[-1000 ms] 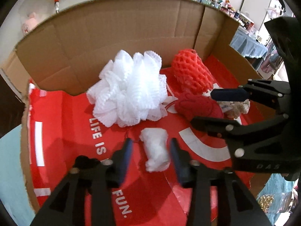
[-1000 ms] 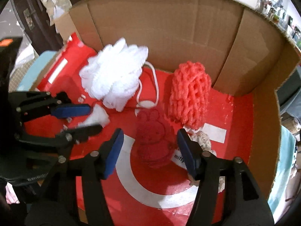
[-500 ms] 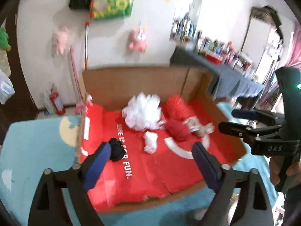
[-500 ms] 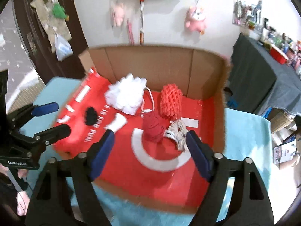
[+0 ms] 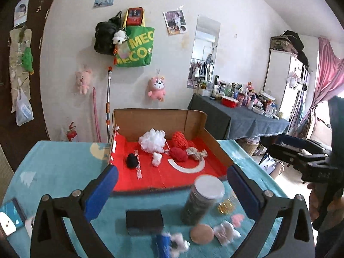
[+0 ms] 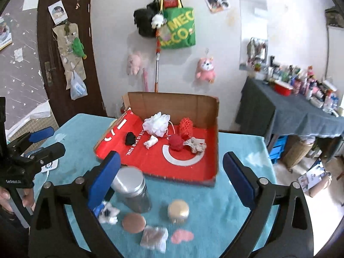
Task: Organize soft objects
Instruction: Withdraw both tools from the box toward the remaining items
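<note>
An open cardboard box (image 5: 217, 148) (image 6: 215, 150) with a red floor holds soft things: a white mesh pouf (image 5: 153, 140) (image 6: 156, 123), a red net sponge (image 5: 179, 140) (image 6: 186, 127), a red plush (image 5: 179, 154) (image 6: 175, 143), a beige rope toy (image 5: 196, 153) (image 6: 195, 144), a small white wad (image 5: 157, 159) (image 6: 151, 142) and a black soft lump (image 5: 131, 160) (image 6: 130, 138). My left gripper (image 5: 172, 190) (image 6: 40, 140) is open and empty, held back from the box. My right gripper (image 6: 171, 179) (image 5: 286, 143) is open and empty too.
The box stands on a teal tablecloth (image 5: 53, 167). In front of it are a lidded jar (image 5: 202, 200) (image 6: 131, 188), a black block (image 5: 144, 221), round lids (image 6: 133, 222), a small jar (image 6: 178, 211), a pink shape (image 6: 181, 235) and white wads (image 6: 153, 237). A phone (image 5: 9, 217) lies at the left.
Both grippers have pulled far back out of the box and opened wider. The small white wad stays on the box floor. The front of the table has come into view.
</note>
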